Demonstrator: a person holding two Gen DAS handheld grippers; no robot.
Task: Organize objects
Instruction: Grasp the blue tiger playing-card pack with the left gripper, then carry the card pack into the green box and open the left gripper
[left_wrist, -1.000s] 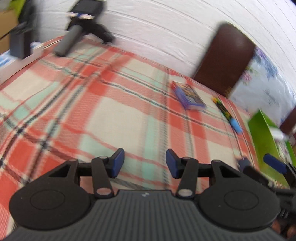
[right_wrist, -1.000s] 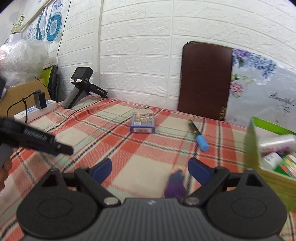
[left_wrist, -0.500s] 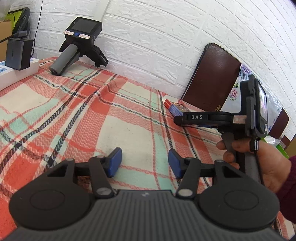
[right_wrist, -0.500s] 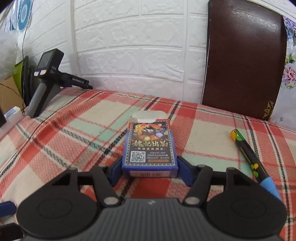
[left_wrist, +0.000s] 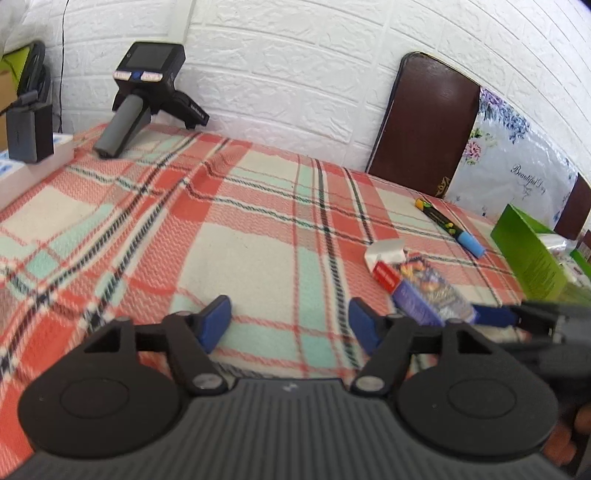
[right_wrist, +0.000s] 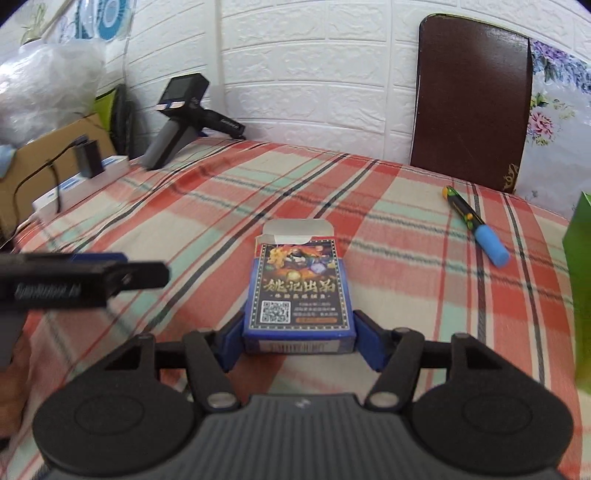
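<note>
My right gripper (right_wrist: 300, 343) is shut on a blue playing-card box (right_wrist: 299, 291), its pads pressing both long sides near the bottom end. The box's top flap stands open. In the left wrist view the same box (left_wrist: 424, 291) shows at the right, with a blue pad of the right gripper (left_wrist: 495, 315) beside it. My left gripper (left_wrist: 290, 325) hangs over the plaid cloth with its jaws opening and nothing between them. One of its fingers (right_wrist: 110, 275) reaches in from the left of the right wrist view. A pen with a blue cap (right_wrist: 474, 225) lies further right.
A green box (left_wrist: 524, 251) holding several items stands at the right table edge. A spare handheld gripper (left_wrist: 144, 96) rests at the back left by the white wall. A power strip with a black adapter (left_wrist: 29, 133) lies at the left edge. A brown chair back (left_wrist: 424, 125) rises behind the table.
The right gripper closed on the card box, then drew back and rightward with it. The left gripper's jaws have spread wider.
</note>
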